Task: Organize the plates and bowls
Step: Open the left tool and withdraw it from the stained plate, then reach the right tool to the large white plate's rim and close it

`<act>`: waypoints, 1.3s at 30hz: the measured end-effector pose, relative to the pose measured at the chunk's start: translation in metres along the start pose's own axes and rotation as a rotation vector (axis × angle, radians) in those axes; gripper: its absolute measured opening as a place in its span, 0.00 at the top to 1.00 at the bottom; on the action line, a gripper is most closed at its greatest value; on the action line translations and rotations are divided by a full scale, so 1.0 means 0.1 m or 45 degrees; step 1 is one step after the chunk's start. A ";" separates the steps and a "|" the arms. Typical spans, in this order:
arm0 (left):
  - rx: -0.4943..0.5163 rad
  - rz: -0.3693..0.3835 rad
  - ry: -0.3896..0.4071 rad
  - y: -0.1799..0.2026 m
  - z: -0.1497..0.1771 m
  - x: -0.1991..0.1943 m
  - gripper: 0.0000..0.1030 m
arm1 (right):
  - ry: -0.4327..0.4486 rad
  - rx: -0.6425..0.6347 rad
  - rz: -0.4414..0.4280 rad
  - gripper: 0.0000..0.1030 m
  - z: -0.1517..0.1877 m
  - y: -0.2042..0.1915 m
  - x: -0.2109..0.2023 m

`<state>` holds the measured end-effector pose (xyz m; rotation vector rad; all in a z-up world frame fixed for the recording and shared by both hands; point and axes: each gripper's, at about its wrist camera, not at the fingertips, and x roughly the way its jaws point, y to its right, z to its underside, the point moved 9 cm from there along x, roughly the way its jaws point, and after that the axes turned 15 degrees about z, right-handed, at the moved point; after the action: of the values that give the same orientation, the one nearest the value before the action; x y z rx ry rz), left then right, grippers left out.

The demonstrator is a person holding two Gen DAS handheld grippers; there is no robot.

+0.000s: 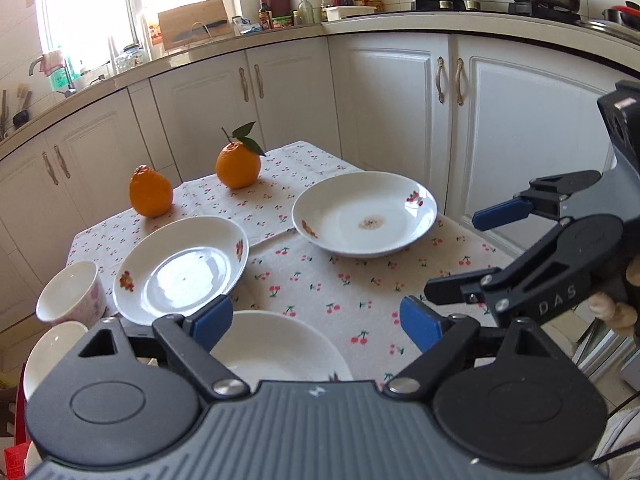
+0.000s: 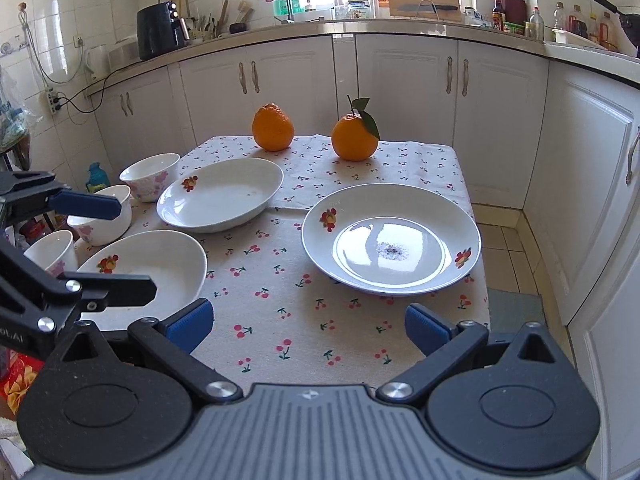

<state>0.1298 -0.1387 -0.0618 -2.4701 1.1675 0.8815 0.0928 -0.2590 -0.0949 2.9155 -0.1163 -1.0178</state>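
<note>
Three white plates with fruit prints lie on the cherry-print tablecloth. The right plate has a dark speck patch at its centre. The far-left plate lies behind the near-left plate. Three white bowls with pink flowers stand along the table's left edge; one shows in the left wrist view. My left gripper is open and empty over the near-left plate. My right gripper is open and empty above the cloth, in front of the right plate.
Two oranges stand at the table's far edge. White kitchen cabinets run behind and to the right. The table's right edge drops to a tiled floor.
</note>
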 end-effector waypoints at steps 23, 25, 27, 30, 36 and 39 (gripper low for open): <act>-0.193 -0.090 -0.116 -0.41 1.29 -0.46 0.12 | -0.052 -0.208 -0.167 0.00 0.12 -0.71 -0.02; -0.201 -0.087 -0.116 -0.43 1.32 -0.41 0.12 | -0.066 -0.224 -0.182 0.00 0.11 -0.76 0.01; -0.199 -0.095 -0.113 -0.45 1.34 -0.37 0.12 | -0.080 -0.230 -0.192 0.00 0.10 -0.79 0.04; -0.225 -0.081 -0.110 -0.49 1.36 -0.30 0.12 | -0.106 -0.234 -0.209 0.00 0.08 -0.82 0.10; -0.244 -0.033 -0.081 -0.50 1.37 -0.20 0.07 | -0.139 -0.270 -0.259 0.00 0.03 -0.91 0.22; -0.261 -0.032 -0.058 -0.53 1.37 -0.19 0.03 | -0.158 -0.292 -0.295 0.00 0.01 -0.98 0.29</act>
<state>0.1048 -0.0283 -0.1571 -2.6024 1.0773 1.0944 0.1201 -0.1642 -0.1212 2.7014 0.3200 -1.1566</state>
